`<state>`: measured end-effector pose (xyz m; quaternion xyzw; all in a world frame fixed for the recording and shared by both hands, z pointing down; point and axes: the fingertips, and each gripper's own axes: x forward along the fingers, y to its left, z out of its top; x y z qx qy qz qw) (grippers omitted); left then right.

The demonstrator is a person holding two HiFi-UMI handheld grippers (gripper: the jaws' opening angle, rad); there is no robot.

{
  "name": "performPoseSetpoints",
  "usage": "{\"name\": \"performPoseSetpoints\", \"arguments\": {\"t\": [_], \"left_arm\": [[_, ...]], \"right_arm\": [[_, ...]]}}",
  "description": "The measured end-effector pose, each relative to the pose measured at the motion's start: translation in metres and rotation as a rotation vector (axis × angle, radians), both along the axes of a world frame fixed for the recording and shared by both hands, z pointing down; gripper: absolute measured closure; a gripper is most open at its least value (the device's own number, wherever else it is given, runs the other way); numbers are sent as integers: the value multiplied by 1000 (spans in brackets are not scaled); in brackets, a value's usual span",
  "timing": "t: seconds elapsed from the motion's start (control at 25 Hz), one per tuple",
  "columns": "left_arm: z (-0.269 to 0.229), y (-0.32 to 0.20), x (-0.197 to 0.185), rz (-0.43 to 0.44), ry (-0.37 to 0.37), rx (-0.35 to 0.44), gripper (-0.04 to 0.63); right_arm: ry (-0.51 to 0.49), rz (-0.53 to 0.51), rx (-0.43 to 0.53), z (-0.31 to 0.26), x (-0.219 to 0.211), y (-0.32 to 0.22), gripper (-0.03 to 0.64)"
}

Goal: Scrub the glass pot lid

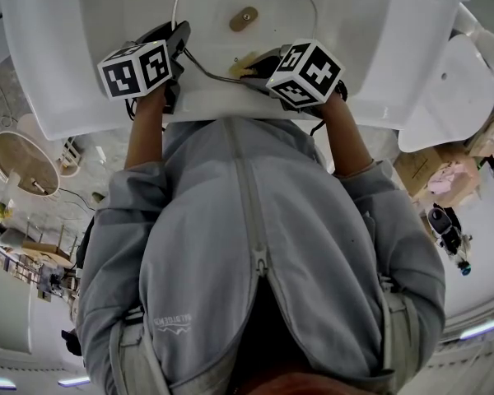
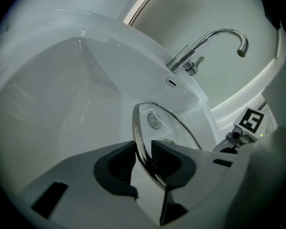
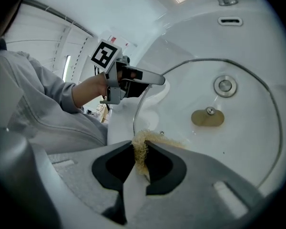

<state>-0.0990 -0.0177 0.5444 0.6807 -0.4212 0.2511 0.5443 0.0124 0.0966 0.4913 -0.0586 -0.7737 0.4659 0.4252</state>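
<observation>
The glass pot lid [image 3: 205,135] (clear, steel-rimmed, tan knob) is held tilted in the sink [image 1: 49,72], its rim clamped by the left gripper [image 2: 143,160]. A tan scrubber [image 3: 141,148] is pinched in the right gripper [image 3: 140,165].

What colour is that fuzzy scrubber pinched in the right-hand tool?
Pale straw-yellow scrubber; the right gripper view shows it best.

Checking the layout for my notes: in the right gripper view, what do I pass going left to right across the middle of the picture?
In order: grey sleeve → left gripper → glass pot lid's brown knob.
</observation>
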Motion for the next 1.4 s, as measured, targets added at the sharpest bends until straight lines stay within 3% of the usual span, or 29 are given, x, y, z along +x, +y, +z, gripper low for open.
{"name": "performPoseSetpoints", "arguments": {"t": [0.28,0.68,1.04,1.24,1.4], "left_arm": [[-3,-1,0,5,-23,12,497],[-7,0,0,-3,-33,19,497],[-7,2,1,-2,-35,4,497],[-7,-2,3,-2,-46,11,497],[-8,0,0,-3,-43,11,499]], "right_arm": [[-69,116,40,-17,14,-38,565],[57,238,415,-2,57,-140,565],[263,104,733,38,74,-191,565],[300,30,781,64,74,-202,565],[309,-28,758,82,67,-196,565]]}}
